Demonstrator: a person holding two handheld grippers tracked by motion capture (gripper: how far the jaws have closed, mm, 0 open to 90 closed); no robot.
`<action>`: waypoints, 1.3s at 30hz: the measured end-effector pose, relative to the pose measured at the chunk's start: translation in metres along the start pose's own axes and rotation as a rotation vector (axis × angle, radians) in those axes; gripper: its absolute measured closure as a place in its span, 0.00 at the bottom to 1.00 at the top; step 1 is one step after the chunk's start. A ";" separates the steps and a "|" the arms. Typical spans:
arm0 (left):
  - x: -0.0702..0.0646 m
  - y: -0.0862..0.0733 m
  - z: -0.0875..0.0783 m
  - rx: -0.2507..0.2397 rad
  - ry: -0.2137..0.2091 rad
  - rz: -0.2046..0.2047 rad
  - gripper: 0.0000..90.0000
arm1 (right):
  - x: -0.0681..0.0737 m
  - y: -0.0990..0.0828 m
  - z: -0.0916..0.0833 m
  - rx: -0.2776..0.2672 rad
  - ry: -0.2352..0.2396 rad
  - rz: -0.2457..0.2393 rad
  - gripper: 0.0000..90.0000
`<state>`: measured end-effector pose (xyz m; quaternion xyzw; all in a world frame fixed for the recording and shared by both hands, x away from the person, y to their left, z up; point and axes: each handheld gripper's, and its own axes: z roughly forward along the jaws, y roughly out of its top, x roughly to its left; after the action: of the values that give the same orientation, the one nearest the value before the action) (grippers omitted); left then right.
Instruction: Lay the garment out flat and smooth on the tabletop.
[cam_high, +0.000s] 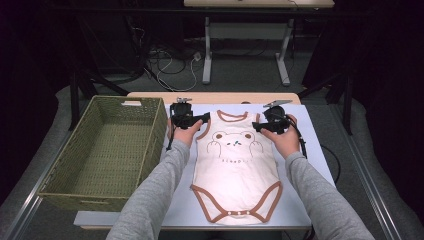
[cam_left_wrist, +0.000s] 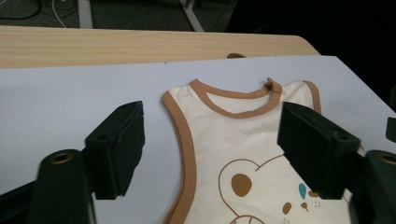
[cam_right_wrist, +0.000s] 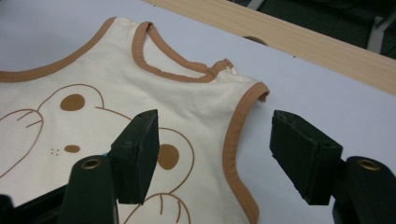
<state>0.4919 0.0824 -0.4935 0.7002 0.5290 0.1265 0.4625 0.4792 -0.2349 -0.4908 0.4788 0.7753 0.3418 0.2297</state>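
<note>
A cream baby bodysuit (cam_high: 234, 165) with brown trim and a bear print lies flat, face up, on the pale sheet. My left gripper (cam_high: 189, 120) hovers at its left shoulder, and my right gripper (cam_high: 272, 124) at its right shoulder. In the left gripper view the bodysuit (cam_left_wrist: 233, 140) shows between the spread jaws of my left gripper (cam_left_wrist: 212, 149), which touch nothing. In the right gripper view the armhole edge of the bodysuit (cam_right_wrist: 140, 107) lies below my right gripper (cam_right_wrist: 215, 156), whose jaws are likewise apart and empty.
A woven green basket (cam_high: 107, 150) stands empty at the left of the table. The pale sheet (cam_high: 310, 150) covers the wooden tabletop (cam_high: 215, 97). Beyond it are table legs and cables on the floor.
</note>
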 end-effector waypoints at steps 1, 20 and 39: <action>0.000 -0.001 0.000 0.007 -0.003 0.003 0.23 | 0.000 -0.001 -0.001 0.005 0.006 0.007 0.33; 0.005 -0.025 -0.004 0.097 -0.090 -0.035 0.16 | -0.014 -0.030 -0.013 0.006 0.033 0.147 0.06; 0.016 -0.048 0.025 0.190 -0.042 0.003 0.32 | -0.013 -0.056 0.012 0.043 0.044 0.097 0.16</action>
<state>0.4849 0.0837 -0.5489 0.7441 0.5278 0.0619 0.4048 0.4607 -0.2605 -0.5401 0.5130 0.7634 0.3461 0.1854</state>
